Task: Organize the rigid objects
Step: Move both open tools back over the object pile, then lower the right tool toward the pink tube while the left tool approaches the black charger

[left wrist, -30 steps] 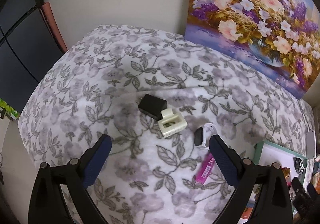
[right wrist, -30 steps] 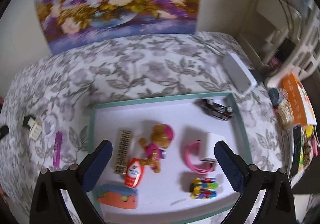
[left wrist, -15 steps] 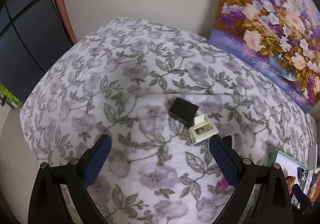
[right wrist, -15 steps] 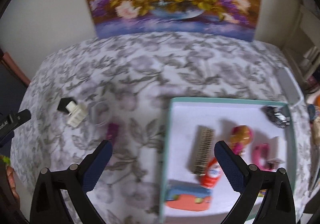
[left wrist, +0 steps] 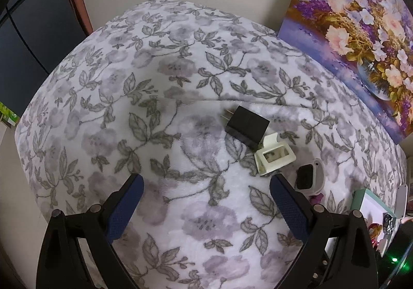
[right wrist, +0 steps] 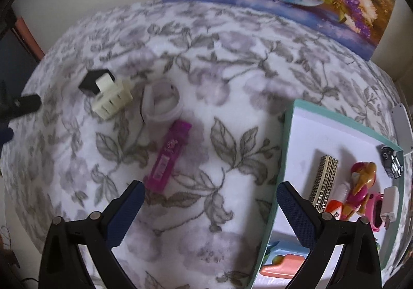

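Note:
A black plug adapter (left wrist: 247, 127), a cream hair claw clip (left wrist: 274, 158) and a white round device with a black face (left wrist: 309, 177) lie together on the floral cloth. In the right wrist view they show as the adapter (right wrist: 92, 81), the clip (right wrist: 112, 100) and the white device (right wrist: 162, 103), with a magenta tube (right wrist: 169, 158) below them. My left gripper (left wrist: 205, 205) is open and empty, short of the clip. My right gripper (right wrist: 210, 211) is open and empty, just below and right of the tube. The teal-rimmed tray (right wrist: 287, 134) holds several toys.
A flower painting (left wrist: 361, 23) leans on the wall behind the table. A white flat device (right wrist: 401, 129) lies past the tray. The table's left edge (left wrist: 28, 134) drops off beside a dark panel. The other gripper's finger (right wrist: 25, 104) shows at far left.
Both grippers have swung left. The right wrist view has gone from over the tray to the cloth by the magenta tube. The left has shifted left, putting the loose items to its right.

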